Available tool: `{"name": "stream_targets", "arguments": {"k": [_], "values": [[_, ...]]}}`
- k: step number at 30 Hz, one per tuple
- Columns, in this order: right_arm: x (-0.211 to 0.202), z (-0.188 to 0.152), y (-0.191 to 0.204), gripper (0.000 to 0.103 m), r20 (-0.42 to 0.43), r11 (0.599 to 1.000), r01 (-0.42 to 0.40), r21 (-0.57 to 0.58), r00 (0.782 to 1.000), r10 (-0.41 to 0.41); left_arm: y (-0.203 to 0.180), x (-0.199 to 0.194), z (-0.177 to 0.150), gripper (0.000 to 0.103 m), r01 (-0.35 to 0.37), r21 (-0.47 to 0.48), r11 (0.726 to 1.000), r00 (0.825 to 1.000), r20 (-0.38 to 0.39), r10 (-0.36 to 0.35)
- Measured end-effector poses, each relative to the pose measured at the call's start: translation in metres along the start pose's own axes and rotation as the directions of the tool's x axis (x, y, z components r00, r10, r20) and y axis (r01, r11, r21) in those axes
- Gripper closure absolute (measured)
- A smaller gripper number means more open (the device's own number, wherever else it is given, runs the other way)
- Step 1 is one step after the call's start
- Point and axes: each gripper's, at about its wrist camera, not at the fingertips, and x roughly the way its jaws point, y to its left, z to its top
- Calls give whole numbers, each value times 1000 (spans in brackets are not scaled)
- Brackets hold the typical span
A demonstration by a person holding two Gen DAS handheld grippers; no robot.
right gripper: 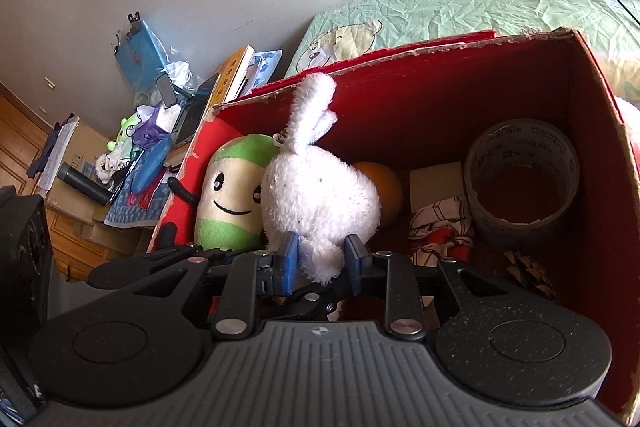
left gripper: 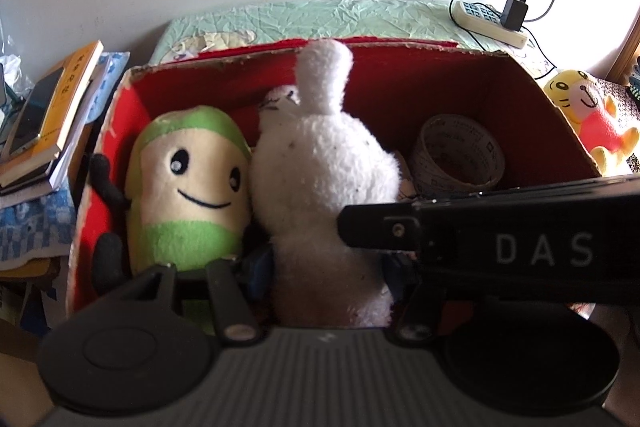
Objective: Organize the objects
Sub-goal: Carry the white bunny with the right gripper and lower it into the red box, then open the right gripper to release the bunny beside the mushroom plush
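A white plush rabbit (left gripper: 324, 163) stands in a red cardboard box (left gripper: 520, 83), next to a green and cream smiling plush (left gripper: 188, 187). My left gripper (left gripper: 324, 267) is around the rabbit's lower body, blue pads on both sides, most of them hidden by fur. My right gripper (right gripper: 322, 261) is shut on the rabbit (right gripper: 316, 195) at its bottom end, blue pads (right gripper: 290, 259) pressed into the fur. The right gripper's black body (left gripper: 500, 247) crosses the left wrist view. The green plush (right gripper: 230, 195) sits left of the rabbit.
A tape roll (right gripper: 524, 179), an orange ball (right gripper: 384, 187), a patterned cloth (right gripper: 440, 227) and a pinecone (right gripper: 528, 271) lie in the box. A yellow tiger plush (left gripper: 588, 115) and a power strip (left gripper: 492, 23) are on the bed. Books (left gripper: 52, 115) are stacked left.
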Motion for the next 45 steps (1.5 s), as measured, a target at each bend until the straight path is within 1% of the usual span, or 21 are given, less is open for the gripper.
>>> {"name": "stream_targets", "arguments": {"k": [13,18,23,28,30,32,34,35,37,39,43,45], "values": [[-14,-1,-7,73,39,999,14,33,999,-16,1,3,-1,41,-16,-24,1000,1000,-20,15],[-17,-2,-11,73,43,998,37,51,998,-39,-3,4,-2,40,-29,-28,999,999,-30,28],[-13,-3,-14,74,26,996,73,56,997,-74,-5,4,-3,39,-40,-34,999,998,-45,38],[-7,-3,-11,74,12,996,67,50,998,-68,-3,3,-5,39,-45,-47,998,997,-59,42],[-7,-2,-9,74,14,998,51,43,999,-52,-1,1,-5,39,-41,-58,997,997,-64,38],[-7,-2,-4,74,18,999,33,28,999,-33,1,-1,-4,39,-41,-68,997,997,-73,36],[-5,-1,2,74,19,999,31,6,999,-32,1,-4,-3,39,-42,-74,996,996,-77,36],[-4,-1,4,74,18,1000,27,0,999,-27,1,-7,-3,38,-42,-74,996,997,-72,37],[-1,-1,7,74,13,1000,18,-11,1000,-18,-1,-12,-2,34,-43,-68,997,998,-55,39],[1,-2,9,74,13,999,31,-33,999,-31,-3,-13,-2,33,-49,-59,997,998,-48,46],[-4,0,4,74,19,1000,15,-6,1000,-15,-4,-14,0,33,-59,-60,996,997,-52,56],[-7,-1,2,74,27,1000,21,1,999,-21,-5,-16,1,33,-63,-59,996,997,-46,60]]}}
